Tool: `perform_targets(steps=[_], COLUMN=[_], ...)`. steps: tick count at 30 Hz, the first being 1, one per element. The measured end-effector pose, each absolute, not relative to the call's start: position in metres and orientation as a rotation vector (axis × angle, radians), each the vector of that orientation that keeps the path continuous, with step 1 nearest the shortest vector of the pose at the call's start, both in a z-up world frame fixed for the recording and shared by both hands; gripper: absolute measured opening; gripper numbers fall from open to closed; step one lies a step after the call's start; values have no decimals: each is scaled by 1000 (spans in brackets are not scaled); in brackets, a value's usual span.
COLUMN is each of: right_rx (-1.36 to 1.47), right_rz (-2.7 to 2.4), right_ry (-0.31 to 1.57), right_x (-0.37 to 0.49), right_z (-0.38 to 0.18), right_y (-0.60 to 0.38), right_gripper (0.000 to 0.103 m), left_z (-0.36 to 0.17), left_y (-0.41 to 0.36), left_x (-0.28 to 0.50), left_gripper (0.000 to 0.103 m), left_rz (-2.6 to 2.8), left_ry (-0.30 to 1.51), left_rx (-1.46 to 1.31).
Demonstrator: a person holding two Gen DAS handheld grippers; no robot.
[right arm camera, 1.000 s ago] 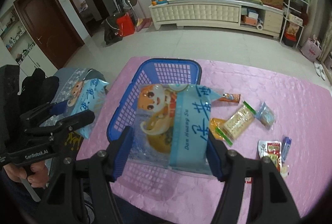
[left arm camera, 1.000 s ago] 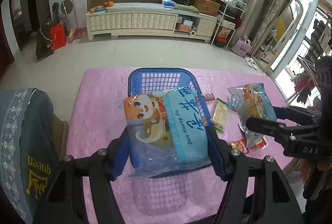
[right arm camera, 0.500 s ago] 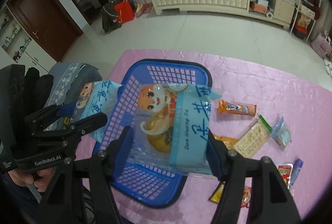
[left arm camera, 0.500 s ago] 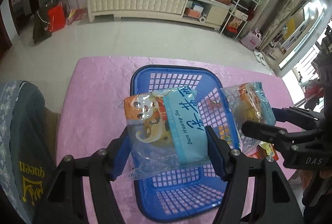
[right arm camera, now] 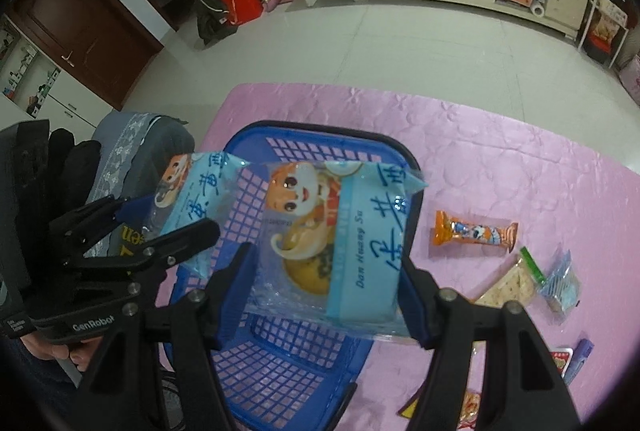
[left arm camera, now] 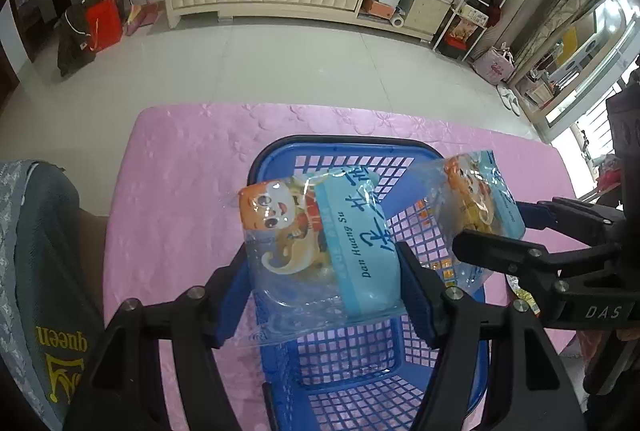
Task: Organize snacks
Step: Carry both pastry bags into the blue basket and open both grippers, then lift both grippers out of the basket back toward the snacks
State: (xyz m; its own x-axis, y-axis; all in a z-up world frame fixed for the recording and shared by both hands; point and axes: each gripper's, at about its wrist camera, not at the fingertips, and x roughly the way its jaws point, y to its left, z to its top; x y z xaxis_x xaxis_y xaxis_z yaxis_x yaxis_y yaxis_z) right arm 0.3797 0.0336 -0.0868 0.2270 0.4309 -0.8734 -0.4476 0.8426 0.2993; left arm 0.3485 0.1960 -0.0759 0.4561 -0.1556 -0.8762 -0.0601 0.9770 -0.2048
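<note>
My left gripper (left arm camera: 320, 271) is shut on a clear and blue snack packet (left arm camera: 316, 247) with a cartoon face, held above the blue plastic basket (left arm camera: 360, 371). In the right wrist view my right gripper (right arm camera: 326, 263) is shut on a matching packet (right arm camera: 340, 243), which hangs over the basket (right arm camera: 280, 363) too. Each view shows the other gripper from the side: the right gripper (left arm camera: 520, 231) with its packet (left arm camera: 476, 199) over the basket's right wall, the left gripper (right arm camera: 168, 219) with its packet (right arm camera: 196, 199) over the left wall. The basket's floor looks bare.
The basket stands on a pink tablecloth (right arm camera: 500, 159). Right of it lie loose snacks: an orange bar (right arm camera: 472, 233), a cracker packet (right arm camera: 508, 283), a small clear packet (right arm camera: 560, 283) and a red packet (right arm camera: 560, 359). A grey-covered chair (left arm camera: 40, 271) stands at the table's left side.
Both grippers have moved forward and down with their packets. The basket now lies right under them, and the two packets have drawn closer together.
</note>
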Motion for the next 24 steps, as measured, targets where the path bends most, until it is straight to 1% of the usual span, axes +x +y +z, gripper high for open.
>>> perform_targets(steps=[7,8,10,17,24], right_rx=[-15,-19,-22,-44,-19], right_rz=[631,628,623,598,571], right_ry=[1184,1174,1144,1128,1111], right_x=[387,388,388,372,334], right_z=[-86,-84,-78,-64,-33], right_y=[36,35,32,16,-12], right_gripper=[73,75,85,86,86], left_z=[-72,-71,-69,-52,-17], left_y=[197,197,195,189,166], left_x=[356,356,354,335,296], left_gripper=[66,67,72,72,72], left_rz=[-80,-79,-68,-51,-76], left_ry=[1049,1048,1054,1049,1023], left_rx=[-213,-209,-195,-173,-151])
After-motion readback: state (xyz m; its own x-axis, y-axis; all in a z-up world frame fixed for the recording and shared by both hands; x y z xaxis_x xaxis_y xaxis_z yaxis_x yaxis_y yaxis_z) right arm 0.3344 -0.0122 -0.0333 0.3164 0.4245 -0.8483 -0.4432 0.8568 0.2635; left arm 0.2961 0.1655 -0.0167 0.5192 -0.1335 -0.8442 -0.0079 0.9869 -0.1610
